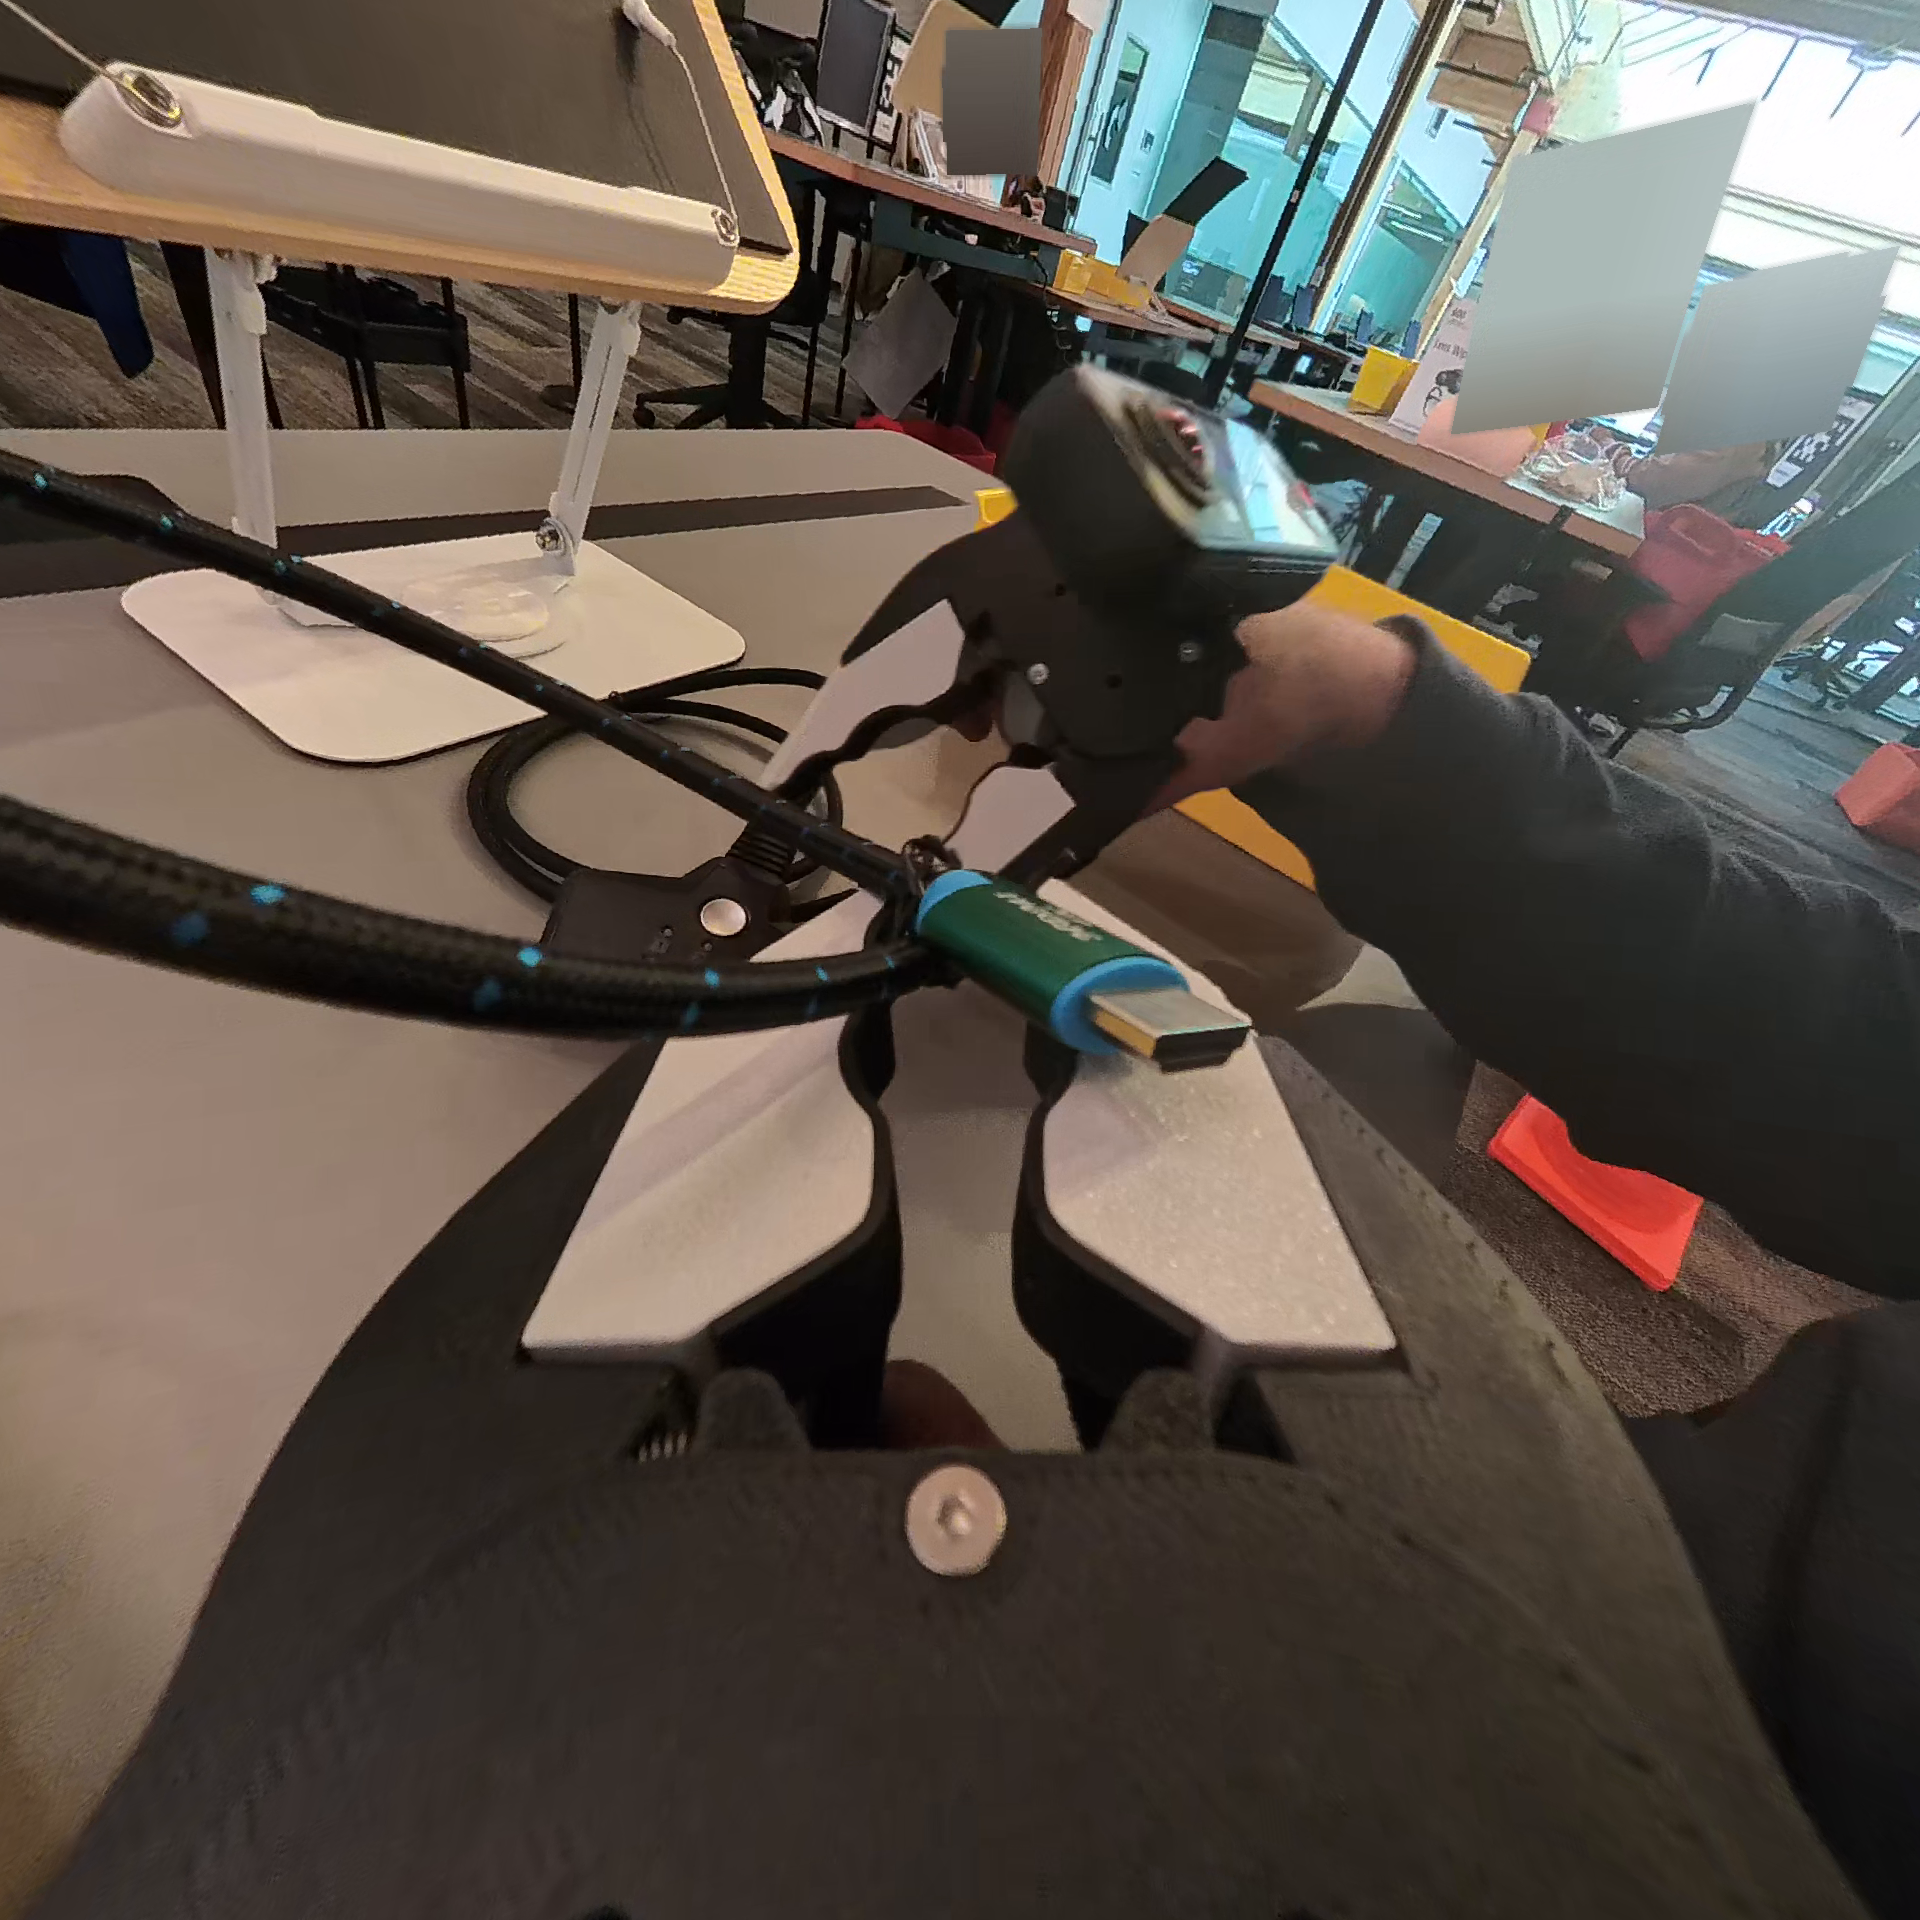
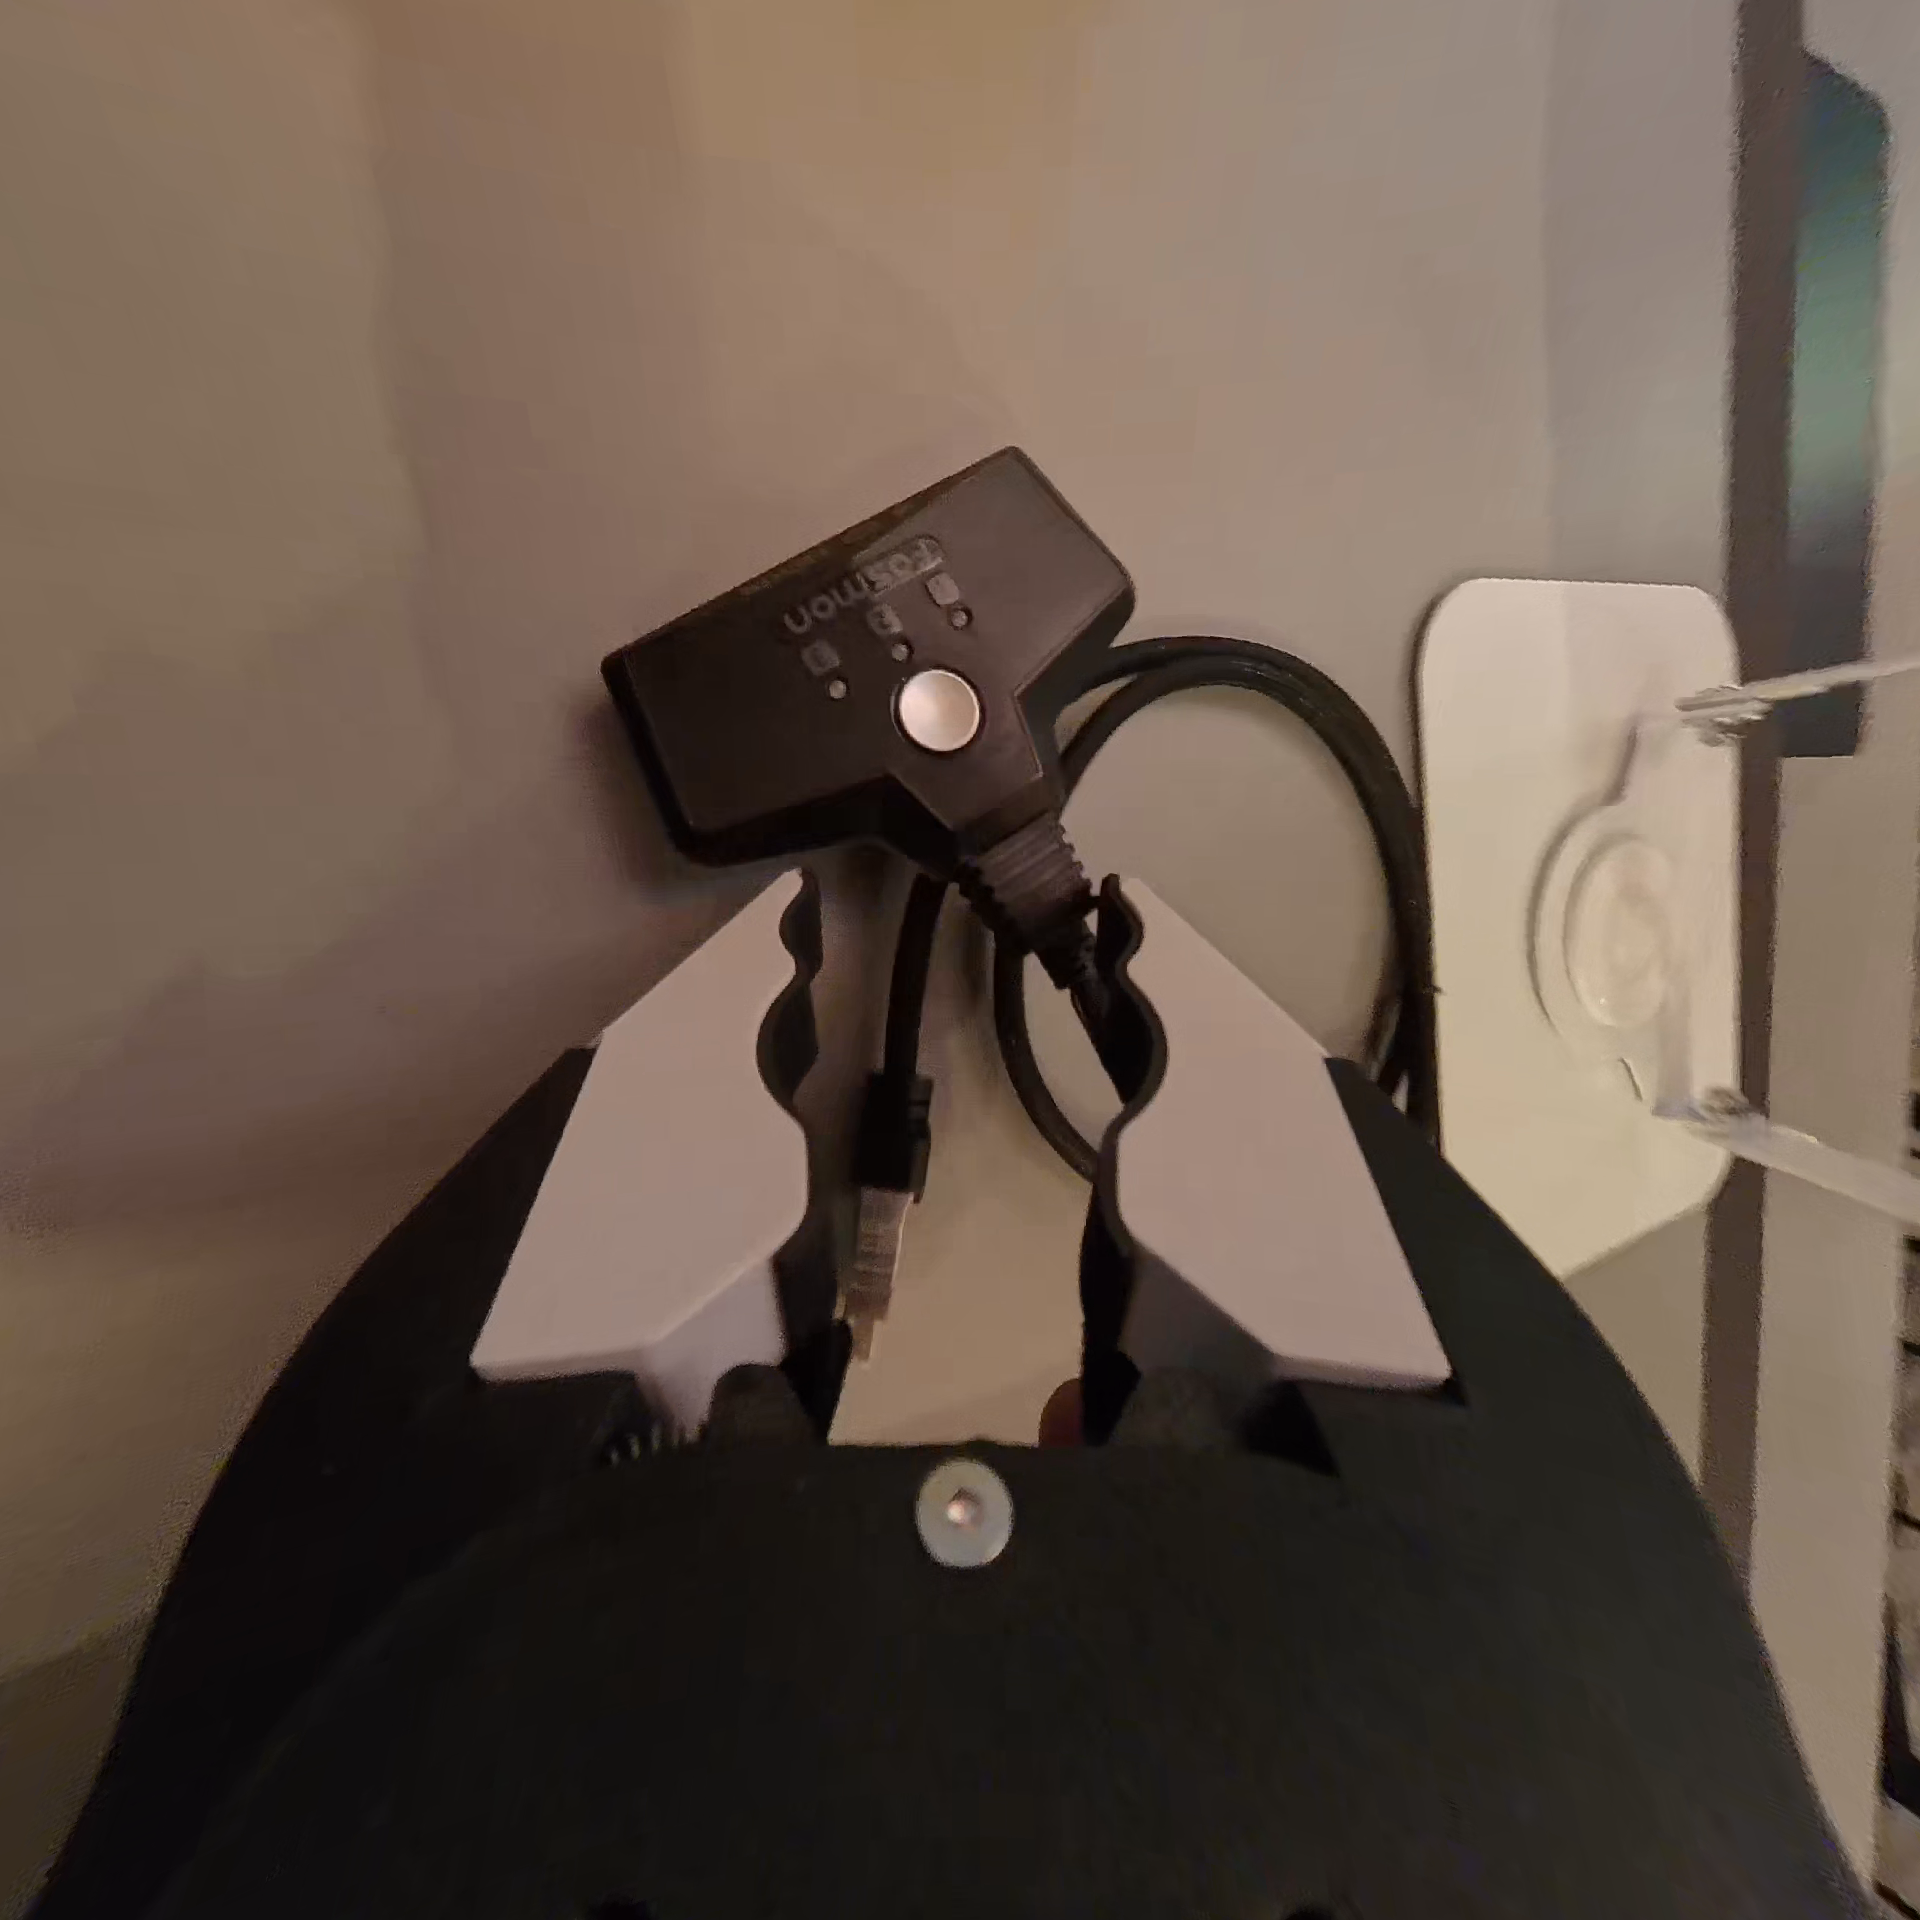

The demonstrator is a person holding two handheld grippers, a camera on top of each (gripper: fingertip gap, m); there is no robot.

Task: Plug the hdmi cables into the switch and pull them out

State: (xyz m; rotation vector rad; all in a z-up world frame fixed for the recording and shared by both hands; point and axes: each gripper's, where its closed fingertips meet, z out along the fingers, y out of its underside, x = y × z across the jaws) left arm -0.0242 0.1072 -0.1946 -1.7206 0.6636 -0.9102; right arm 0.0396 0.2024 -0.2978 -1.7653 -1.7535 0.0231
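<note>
Left wrist view: left hand-held gripper (image 1: 961, 1023) clamped on stiff braided black cable (image 1: 416, 951) behind green-blue HDMI plug (image 1: 1023, 951), mid-frame. Right hand-held gripper (image 2: 961, 894) apart behind light black plastic switch (image 2: 868, 665), centre frame on grey table (image 2: 312, 416); best gripped by rigid shell.

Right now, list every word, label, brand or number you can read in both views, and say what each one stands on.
I do not quote writing, so each line gives only where it stands.
green HDMI plug: a white printed word along its housing.
black switch: one printed word and three small port marks on its top face.
card on a far desk: print too small to read.
</note>
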